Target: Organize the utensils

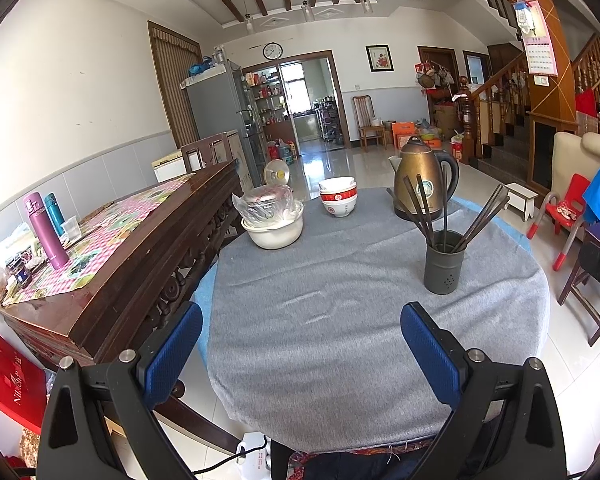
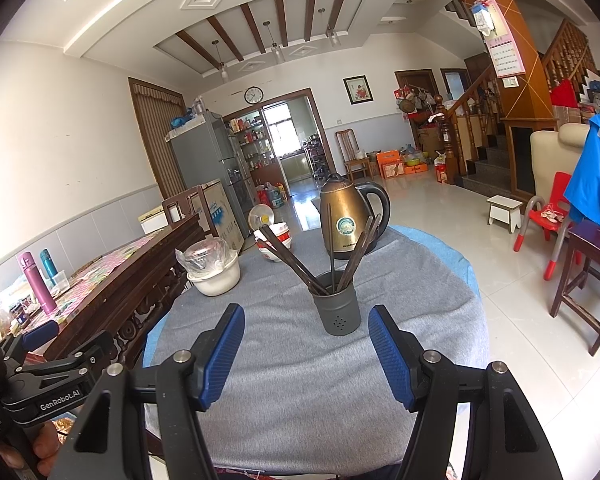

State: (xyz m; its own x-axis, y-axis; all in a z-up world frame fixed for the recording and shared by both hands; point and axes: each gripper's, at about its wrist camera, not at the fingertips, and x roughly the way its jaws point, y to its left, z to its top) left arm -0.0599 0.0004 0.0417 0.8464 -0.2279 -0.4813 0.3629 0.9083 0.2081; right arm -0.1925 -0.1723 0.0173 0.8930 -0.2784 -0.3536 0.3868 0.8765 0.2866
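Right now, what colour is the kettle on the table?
Bronze-gold with a black handle; the kettle shows best in the right wrist view.

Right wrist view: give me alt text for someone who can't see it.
An open right claw, empty, points at a dark grey utensil holder full of chopsticks on a round table covered in grey cloth. Behind the holder stand a bronze kettle, stacked bowls and a white pot.

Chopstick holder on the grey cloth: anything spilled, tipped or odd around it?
Nothing spilled. The dark grey perforated chopstick holder stands upright on the grey tablecloth. The dark brown chopsticks inside splay unevenly, some left, some right, one upright.
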